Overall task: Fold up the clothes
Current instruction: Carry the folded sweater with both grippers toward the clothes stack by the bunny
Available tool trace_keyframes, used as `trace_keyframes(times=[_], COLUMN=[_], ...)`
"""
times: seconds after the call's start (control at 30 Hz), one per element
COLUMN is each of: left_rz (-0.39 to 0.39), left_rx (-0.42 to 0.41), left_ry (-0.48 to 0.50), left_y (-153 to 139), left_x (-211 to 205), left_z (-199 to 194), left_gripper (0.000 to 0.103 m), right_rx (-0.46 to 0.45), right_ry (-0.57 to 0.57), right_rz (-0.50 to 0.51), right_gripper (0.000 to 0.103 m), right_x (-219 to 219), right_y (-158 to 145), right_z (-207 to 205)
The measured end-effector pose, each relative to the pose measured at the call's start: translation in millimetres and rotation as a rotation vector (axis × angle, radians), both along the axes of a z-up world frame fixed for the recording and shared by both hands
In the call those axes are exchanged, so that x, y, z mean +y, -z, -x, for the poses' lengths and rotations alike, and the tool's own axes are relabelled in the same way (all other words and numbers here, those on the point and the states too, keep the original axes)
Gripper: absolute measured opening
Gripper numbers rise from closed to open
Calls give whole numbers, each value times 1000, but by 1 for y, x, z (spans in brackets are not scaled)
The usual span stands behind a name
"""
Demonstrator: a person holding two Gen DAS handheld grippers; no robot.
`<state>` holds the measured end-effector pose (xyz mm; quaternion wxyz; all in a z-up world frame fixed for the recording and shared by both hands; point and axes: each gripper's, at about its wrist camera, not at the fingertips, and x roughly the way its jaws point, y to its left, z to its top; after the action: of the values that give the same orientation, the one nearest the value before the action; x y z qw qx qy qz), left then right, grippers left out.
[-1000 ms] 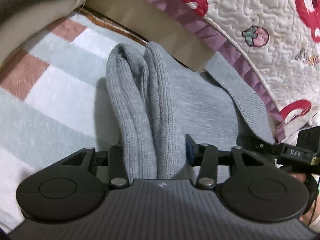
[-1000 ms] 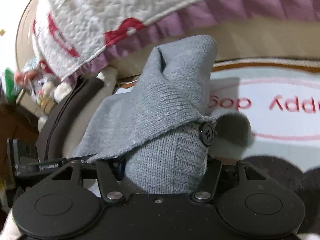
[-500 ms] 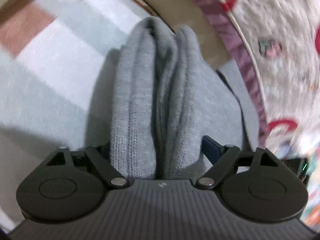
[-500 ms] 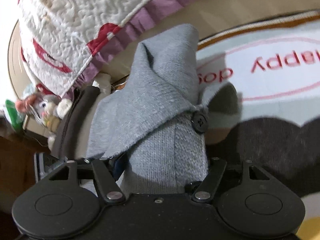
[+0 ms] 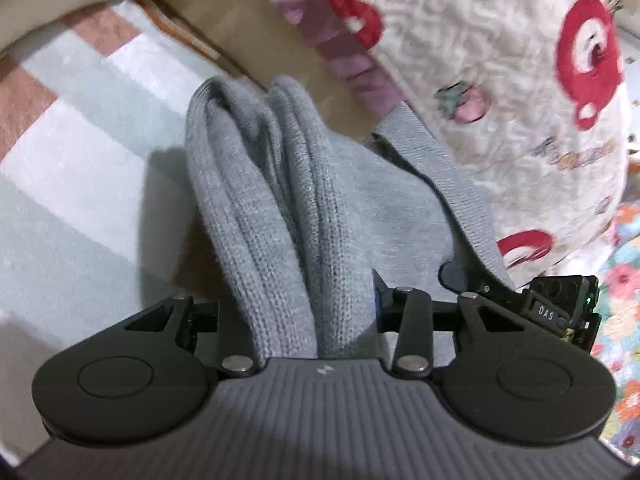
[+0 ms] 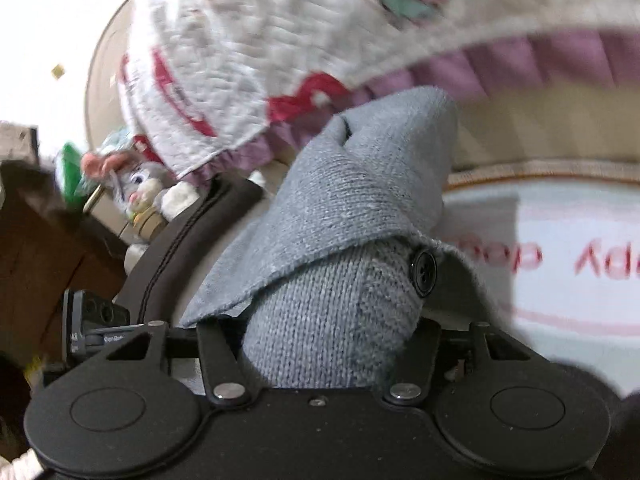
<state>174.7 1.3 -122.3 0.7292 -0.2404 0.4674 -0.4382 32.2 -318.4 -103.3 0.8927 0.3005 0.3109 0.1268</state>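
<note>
Both grippers hold one grey knit cardigan (image 5: 280,208) above a pale checked rug (image 5: 80,184). Left gripper (image 5: 316,312): jaws have just been closing, now clamped on a bunched fold. Right gripper (image 6: 328,344): jaws have just been closing too, gripping thick knit beside a black button (image 6: 423,271). Beyond hangs a quilted bedspread (image 5: 500,80) with a purple frill.

Grey knit (image 5: 280,216) hides both tools' fingertips; quilt (image 6: 248,60) is motion-blurred.
</note>
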Motion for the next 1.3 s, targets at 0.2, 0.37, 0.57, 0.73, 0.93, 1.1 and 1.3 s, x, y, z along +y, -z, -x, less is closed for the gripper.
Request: trace_keyframes(times=[0.2,0.37,0.57,0.73,0.93,1.1,1.3], left_rz=[24,107,194,236,236,197,173], left_rx=[-70,-105,-158,-186,-320,-385,-349], left_ry=[-34,-81,-125,-222,-462,-699,-863], left_y=[-49,-85,-107,-126,-166,-183,-140], left_x=[0,18,33,69,160,250,313], left_z=[22,34,36,29,32,50,36], left_gripper=[38,38,38,38,38,38,38], right_rx=[-76,-146,-192,-198,-239,-256,-288], right_ry=[-64,-112,-148,-270,-491,-731,-924], right_rz=[98,145,243,292,290,221,301], right_gripper=[61,61,61,61,60,60,61], right_x=[12,26,44,72,144,230,335], right_y=[-61,-113,-161,-206,-252,-265,-231], right_z=[7,12,8,-39,-116,-197,-270])
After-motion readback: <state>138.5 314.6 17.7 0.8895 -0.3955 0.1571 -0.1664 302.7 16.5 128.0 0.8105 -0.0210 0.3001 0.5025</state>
